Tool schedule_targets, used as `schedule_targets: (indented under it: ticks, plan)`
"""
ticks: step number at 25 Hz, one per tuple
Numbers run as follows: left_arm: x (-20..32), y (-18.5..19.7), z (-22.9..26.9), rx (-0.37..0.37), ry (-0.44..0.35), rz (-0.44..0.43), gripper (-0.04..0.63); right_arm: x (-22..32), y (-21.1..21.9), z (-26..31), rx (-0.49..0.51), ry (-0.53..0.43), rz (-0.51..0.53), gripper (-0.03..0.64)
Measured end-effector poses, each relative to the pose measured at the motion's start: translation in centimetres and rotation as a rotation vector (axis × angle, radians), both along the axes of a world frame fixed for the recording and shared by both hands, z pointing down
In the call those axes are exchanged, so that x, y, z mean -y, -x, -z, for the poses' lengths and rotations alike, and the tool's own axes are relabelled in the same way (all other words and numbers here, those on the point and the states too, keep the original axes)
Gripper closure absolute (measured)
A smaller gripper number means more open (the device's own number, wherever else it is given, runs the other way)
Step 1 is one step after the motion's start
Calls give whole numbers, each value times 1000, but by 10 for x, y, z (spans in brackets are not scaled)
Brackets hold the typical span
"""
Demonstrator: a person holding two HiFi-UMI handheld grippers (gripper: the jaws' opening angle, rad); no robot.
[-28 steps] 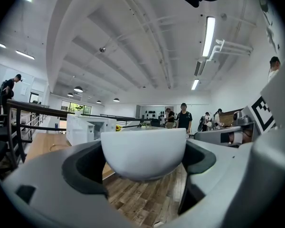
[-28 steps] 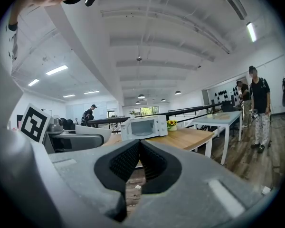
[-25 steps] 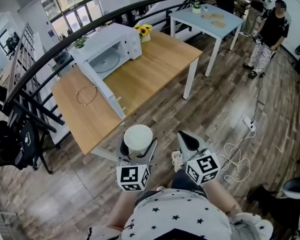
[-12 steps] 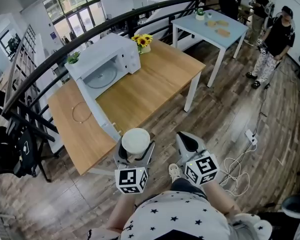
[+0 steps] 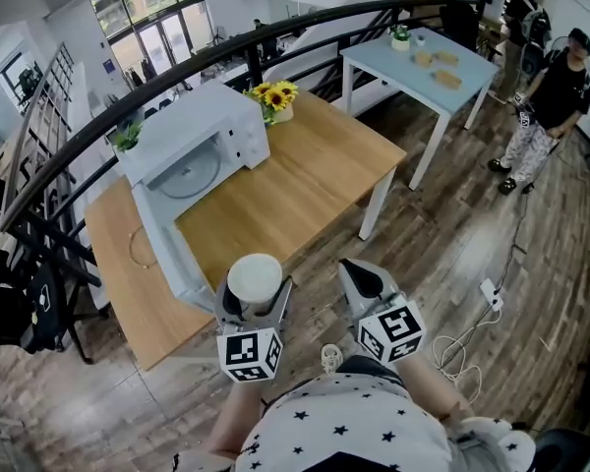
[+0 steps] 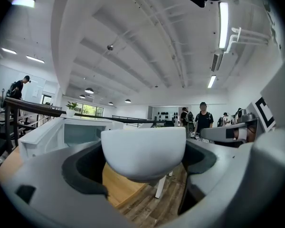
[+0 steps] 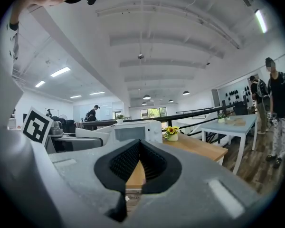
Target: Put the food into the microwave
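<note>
A: Wood-floor loft, black rail behind. Table ahead carried the microwave on its far left side. Door hung fully open toward the near edge, turntable visible inside.
B: Where was the food?
A: Bowl sat upright between the left gripper fingers, which were clamped on both its sides. From the head view it overlapped the table's near edge, just right of the door. Not in the microwave. Contents couldn't be made out.
B: Right gripper?
A: Right gripper was level with the left one, over the floor off the table edge. Fingers were drawn together to a thin slit, nothing between them.
B: Anything else around?
A: Flowers in a small pot stood just right of the microwave. Blue table was farther back, with a person standing near it.
</note>
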State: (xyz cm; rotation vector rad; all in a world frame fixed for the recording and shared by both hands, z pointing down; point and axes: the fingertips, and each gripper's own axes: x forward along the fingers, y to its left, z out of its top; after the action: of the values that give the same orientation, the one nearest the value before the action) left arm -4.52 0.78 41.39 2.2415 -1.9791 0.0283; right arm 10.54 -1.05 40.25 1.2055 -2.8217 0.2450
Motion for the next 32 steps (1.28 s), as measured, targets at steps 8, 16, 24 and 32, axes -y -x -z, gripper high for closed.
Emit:
schedule_targets:
  ticks: [8,16,24,32]
  plan:
    - [64,-7,-10,-10,-3,60,103,70,-13,-11,-12,0,46,611]
    - [103,-2,-17,-4,2,125,103,119,-10,-19,-17,5,101,611]
    - [114,16,-22,-4,19,205,103,144,5,-25,-20,17,168,611]
    - [127,48,-25,8,30,273,103,163,35,-32,-20,36,224,611]
